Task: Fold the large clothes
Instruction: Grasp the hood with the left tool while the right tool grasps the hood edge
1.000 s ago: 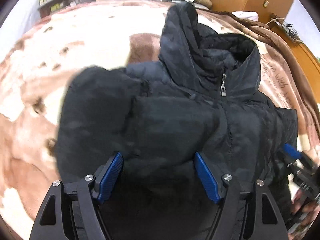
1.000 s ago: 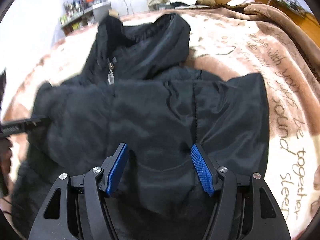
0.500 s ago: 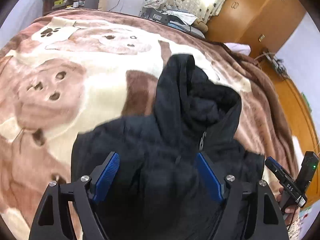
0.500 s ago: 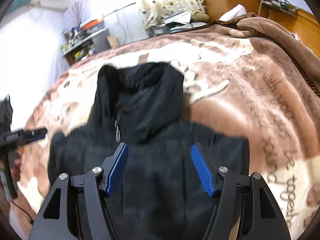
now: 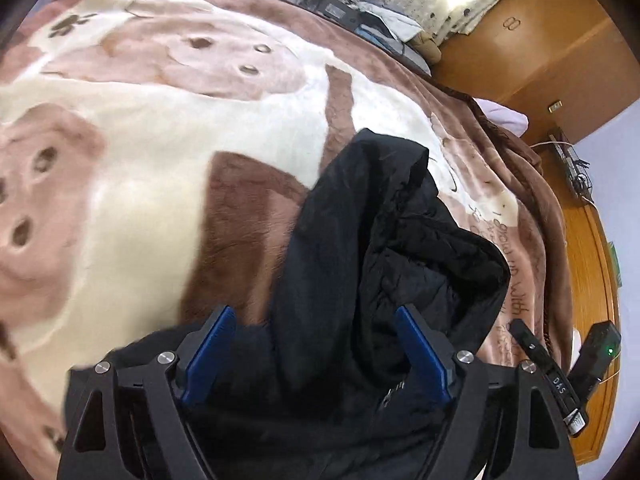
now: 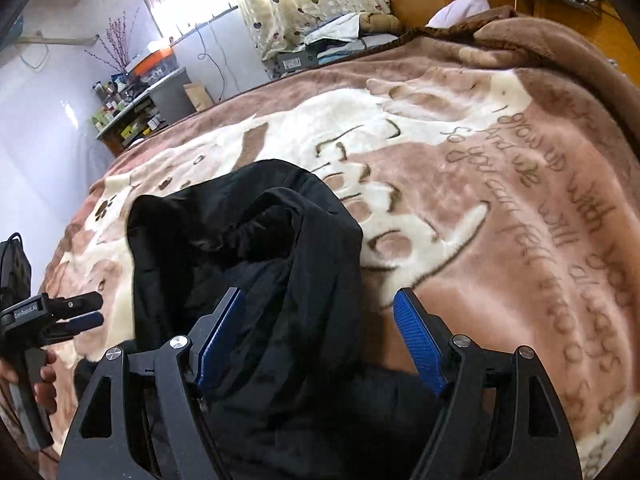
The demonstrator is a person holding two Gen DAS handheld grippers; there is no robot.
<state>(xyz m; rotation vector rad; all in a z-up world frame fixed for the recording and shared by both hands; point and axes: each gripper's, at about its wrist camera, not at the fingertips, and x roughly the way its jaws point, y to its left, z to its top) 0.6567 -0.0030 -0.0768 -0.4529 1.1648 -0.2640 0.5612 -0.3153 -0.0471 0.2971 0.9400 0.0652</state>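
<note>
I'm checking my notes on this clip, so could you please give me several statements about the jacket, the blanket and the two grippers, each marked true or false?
1. The jacket is black. True.
2. The left gripper is clamped on the hood. False: its jaws are spread wide and hold nothing.
3. The jacket lies on a bare wooden floor. False: it lies on a brown and cream blanket.
4. The right gripper is open. True.
5. The blanket carries printed writing. True.
</note>
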